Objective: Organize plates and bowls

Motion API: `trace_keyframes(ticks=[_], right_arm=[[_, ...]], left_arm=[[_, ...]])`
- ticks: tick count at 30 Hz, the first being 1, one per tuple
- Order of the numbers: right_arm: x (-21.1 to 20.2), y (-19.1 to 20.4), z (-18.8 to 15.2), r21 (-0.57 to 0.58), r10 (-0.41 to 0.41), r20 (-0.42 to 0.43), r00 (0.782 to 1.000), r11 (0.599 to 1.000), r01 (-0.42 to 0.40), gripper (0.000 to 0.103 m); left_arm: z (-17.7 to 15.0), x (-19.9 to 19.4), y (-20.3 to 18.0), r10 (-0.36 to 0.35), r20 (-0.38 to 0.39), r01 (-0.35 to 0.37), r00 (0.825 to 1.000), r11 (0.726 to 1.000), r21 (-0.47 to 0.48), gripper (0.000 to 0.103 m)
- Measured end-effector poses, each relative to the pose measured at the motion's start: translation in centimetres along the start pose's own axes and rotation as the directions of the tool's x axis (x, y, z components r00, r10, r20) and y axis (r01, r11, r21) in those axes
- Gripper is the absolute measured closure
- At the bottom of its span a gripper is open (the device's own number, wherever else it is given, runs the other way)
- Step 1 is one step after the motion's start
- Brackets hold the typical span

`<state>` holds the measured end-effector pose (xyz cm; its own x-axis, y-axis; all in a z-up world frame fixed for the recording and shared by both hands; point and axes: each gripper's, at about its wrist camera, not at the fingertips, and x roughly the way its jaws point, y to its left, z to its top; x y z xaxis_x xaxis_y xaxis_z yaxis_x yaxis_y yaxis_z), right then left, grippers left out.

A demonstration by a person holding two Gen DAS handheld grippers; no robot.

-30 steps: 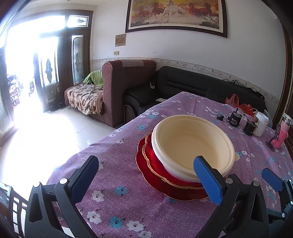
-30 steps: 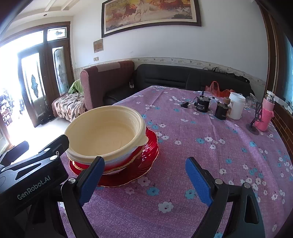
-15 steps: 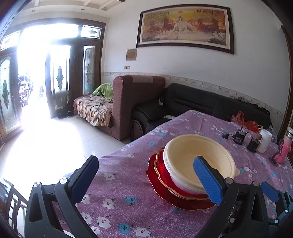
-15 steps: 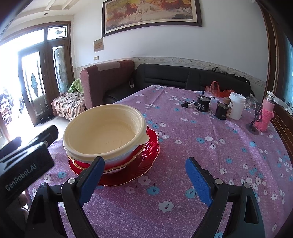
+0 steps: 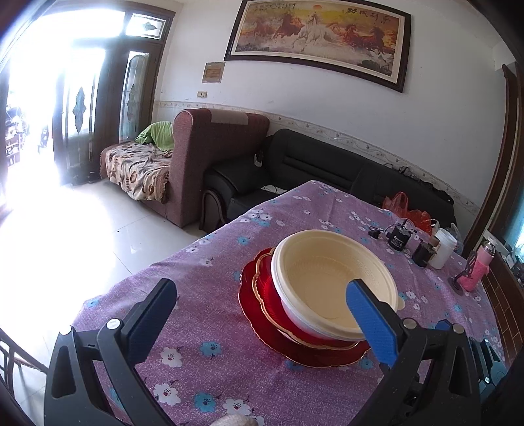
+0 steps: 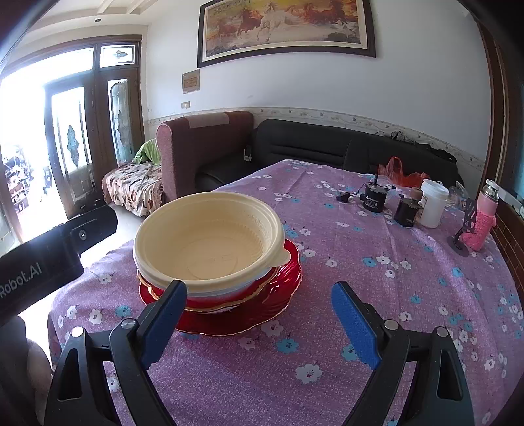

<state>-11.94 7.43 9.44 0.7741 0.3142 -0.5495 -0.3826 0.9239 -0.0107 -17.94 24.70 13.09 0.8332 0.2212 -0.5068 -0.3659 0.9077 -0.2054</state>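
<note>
So there's a round table [image 6: 409,295] with a purple flowery cloth, and near its front edge sits one neat stack: a cream bowl [image 6: 209,242] on top, what looks like a white bowl under it, then a gold-rimmed red plate [image 5: 265,295] and a bigger red plate [image 6: 281,308] at the bottom. From the left side the bowls sit a bit off-centre, toward the far right of the plates.

Both claws are spread wide and holding nothing. The left gripper [image 5: 262,314] hangs over the near table edge with the stack just ahead of its right finger. The right gripper [image 6: 258,314] is low over the cloth, its left finger in front of the stack's near rim; can't tell if it touches.

Over on the far right of the table there's a white jar [image 6: 433,203], a couple of small dark gadgets with a cable [image 6: 373,198], and a pink bottle [image 6: 484,219]. Sofas [image 5: 327,170] line the wall behind, under a horse painting [image 5: 319,31].
</note>
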Motion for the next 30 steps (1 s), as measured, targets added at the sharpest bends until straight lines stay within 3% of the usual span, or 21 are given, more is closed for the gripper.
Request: trace_keyframes(ticks=[8,19,30], right_arm=[[0.3,0.5,0.0,-0.022,0.002,-0.008,1.000,1.000,-0.002,0.010],[0.7,1.9,0.1,-0.065,0.011,-0.019,1.000,0.998,-0.012,0.010],[1.5,2.1,0.0,-0.058,0.021,-0.037,0.999,0.998,-0.023,0.010]], left_arm=[[-0.2,-0.8,-0.4,0.040,0.048,-0.042,0.998,0.998,0.051,0.000],[-0.4,1.1,0.6,0.067,-0.027,-0.066,0.997,0.998,0.023,0.000],[-0.5,1.1,0.1,0.079,-0.013,-0.078,0.997,0.996,0.045,0.000]])
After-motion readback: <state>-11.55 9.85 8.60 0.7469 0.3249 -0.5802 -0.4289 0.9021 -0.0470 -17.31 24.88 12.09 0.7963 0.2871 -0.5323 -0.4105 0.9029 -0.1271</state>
